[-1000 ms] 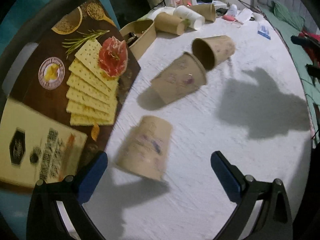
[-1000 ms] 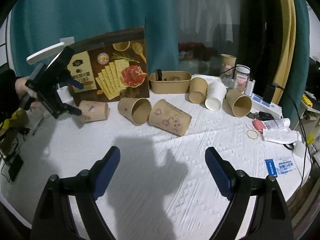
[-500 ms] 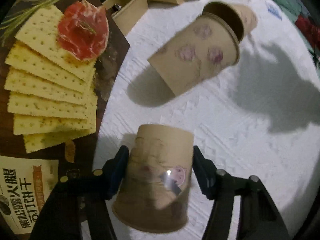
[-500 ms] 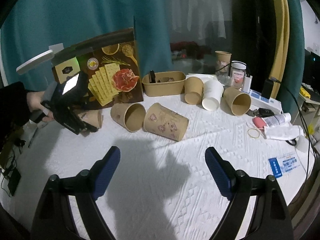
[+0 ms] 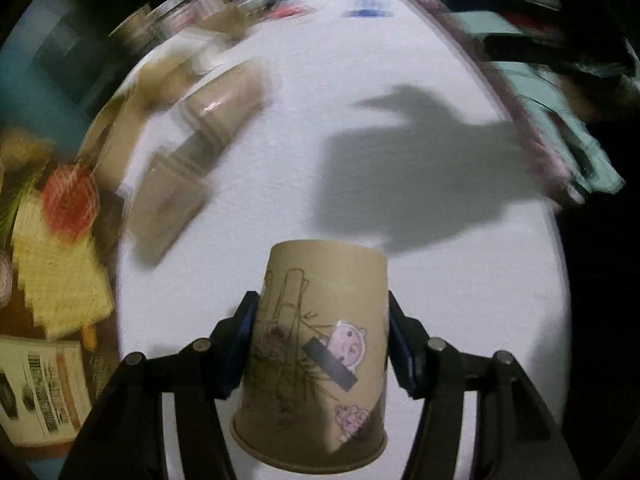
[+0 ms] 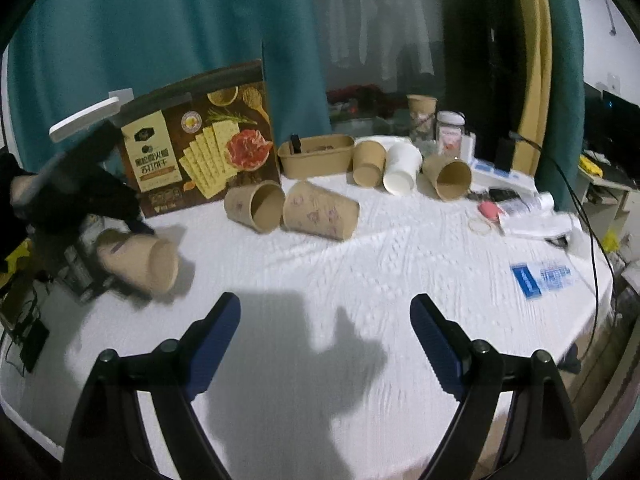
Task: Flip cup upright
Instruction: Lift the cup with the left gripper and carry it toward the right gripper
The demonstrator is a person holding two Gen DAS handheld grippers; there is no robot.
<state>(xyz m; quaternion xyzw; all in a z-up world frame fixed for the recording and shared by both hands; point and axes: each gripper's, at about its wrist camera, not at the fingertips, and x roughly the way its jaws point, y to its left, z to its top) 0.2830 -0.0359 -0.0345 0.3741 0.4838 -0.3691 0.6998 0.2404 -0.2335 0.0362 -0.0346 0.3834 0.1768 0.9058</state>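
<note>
Cup (image 5: pixel 320 352) now swung away from the crackers, clamped between left gripper (image 5: pixel 320 344) pads (right gripper (image 6: pixel 325 344) wide, empty).

Left gripper (image 5: pixel 320 340) clamped, right gripper (image 6: pixel 325 338) spread wide

We see dim, warm indoor light casting hard hand-shaped shadows on the white tablecloth (image 6: pixel 360 264), heavy motion blur across the left wrist view's background, mild blur at right, and black fisheye vignetting bending both edges.
</note>
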